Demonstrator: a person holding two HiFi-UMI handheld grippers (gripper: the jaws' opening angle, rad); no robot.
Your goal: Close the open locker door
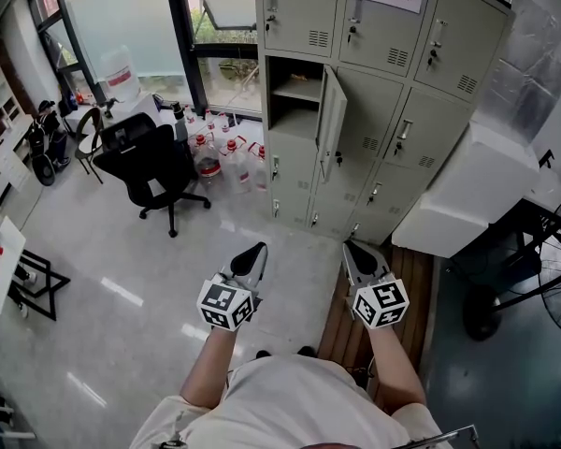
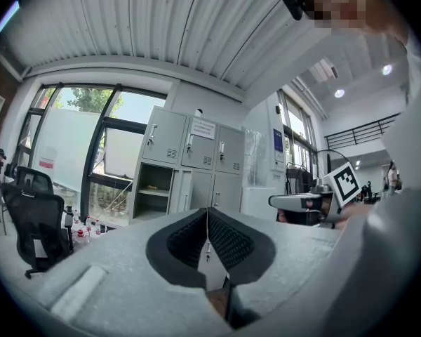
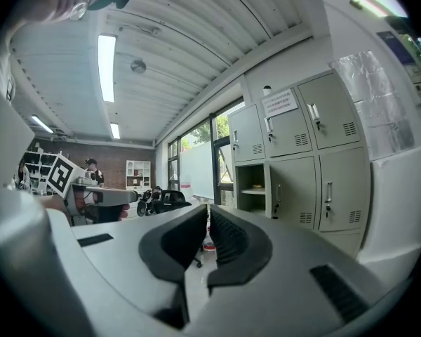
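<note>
Two grippers: left gripper [image 1: 253, 253] and right gripper [image 1: 356, 249] are side by side, pointed at the locker bank [image 1: 393, 26] and well apart from it.
Left claw: clenched, pads together, nothing between them.
Right claw: clenched too, and empty.
Locker door [image 1: 332, 120]: middle row, left column, swung out from the right side of its open compartment [image 1: 294, 96].
Left of the lockers: black office chair [image 1: 154, 171], water bottles [image 1: 220, 152].
</note>
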